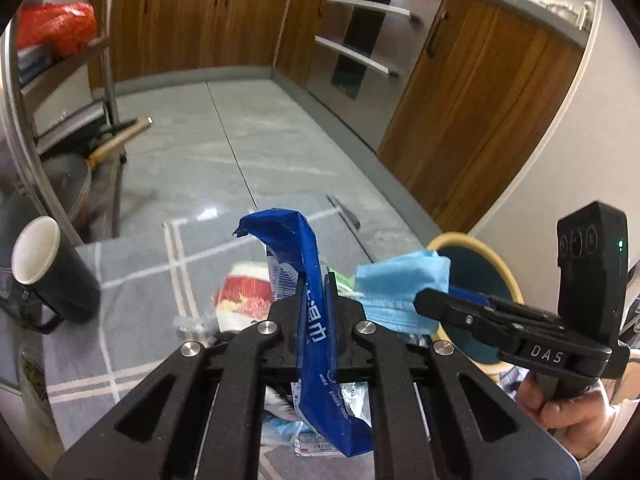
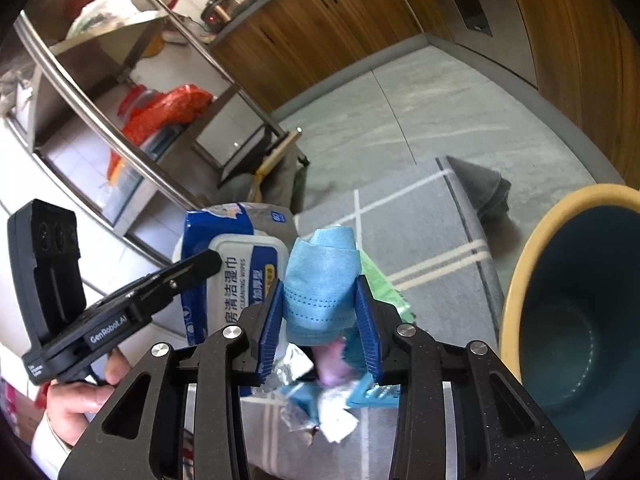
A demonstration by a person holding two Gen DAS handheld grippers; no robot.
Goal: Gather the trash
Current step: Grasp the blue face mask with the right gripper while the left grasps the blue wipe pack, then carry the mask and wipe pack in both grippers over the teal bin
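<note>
Your left gripper [image 1: 316, 300] pinches the wipes pack [image 1: 310, 280] at frame centre; your right gripper [image 2: 320, 316] clamps the mask [image 2: 320, 280]; the bin [image 2: 516, 280] waits at right; that floppy pack could slip or snag the rim.

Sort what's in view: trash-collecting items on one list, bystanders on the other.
Job:
left gripper shut on blue wipes pack
right gripper shut on blue face mask
bin
loose wrappers

Bystanders:
black mug
metal rack
red bag
</note>
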